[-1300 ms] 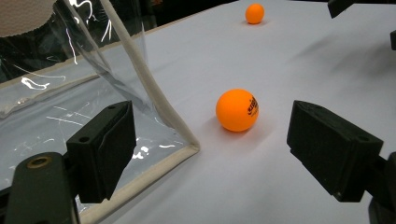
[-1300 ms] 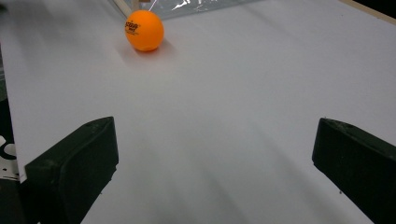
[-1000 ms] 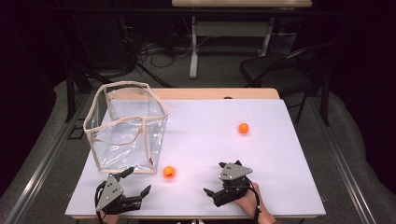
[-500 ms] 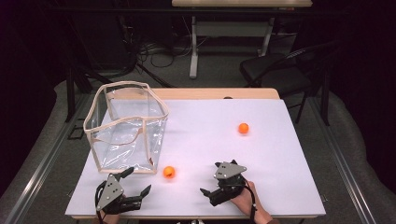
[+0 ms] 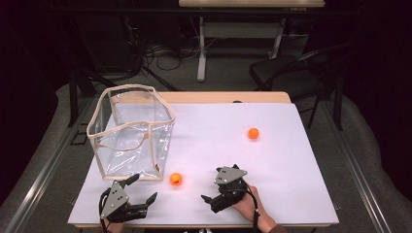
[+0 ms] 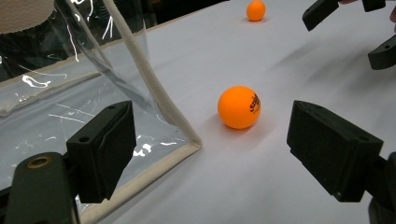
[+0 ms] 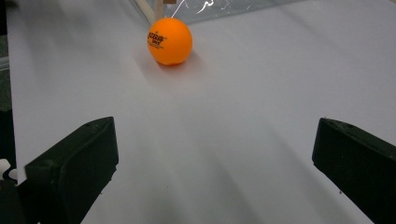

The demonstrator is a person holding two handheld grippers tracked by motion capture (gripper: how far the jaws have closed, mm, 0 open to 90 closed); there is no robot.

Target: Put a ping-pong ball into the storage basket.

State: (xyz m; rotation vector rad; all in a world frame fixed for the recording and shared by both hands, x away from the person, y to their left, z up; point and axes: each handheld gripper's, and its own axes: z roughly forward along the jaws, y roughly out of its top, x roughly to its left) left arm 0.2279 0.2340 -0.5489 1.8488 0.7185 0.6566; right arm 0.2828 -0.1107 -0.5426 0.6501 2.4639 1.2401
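Note:
An orange ball (image 5: 175, 178) lies on the white table (image 5: 291, 160), just off the near right corner of a clear bag with beige trim (image 5: 131, 131). My left gripper (image 5: 142, 189) stands open at the front left, with the ball (image 6: 238, 107) ahead of its jaws and the bag's corner (image 6: 187, 135) beside it. My right gripper (image 5: 210, 203) is open too and points left at the same ball (image 7: 170, 41), a short way off. Nothing sits between either pair of jaws. A second orange ball (image 5: 253, 133) rests farther back on the right.
The bag stands upright and open at the top, over the table's left part. The right gripper's jaws (image 6: 345, 28) show beyond the near ball in the left gripper view. Behind the table are a black chair (image 5: 291, 73), floor cables and another table's leg.
My right gripper has slid slightly left, toward the near ball. The left gripper, both balls and the bag stay where they were.

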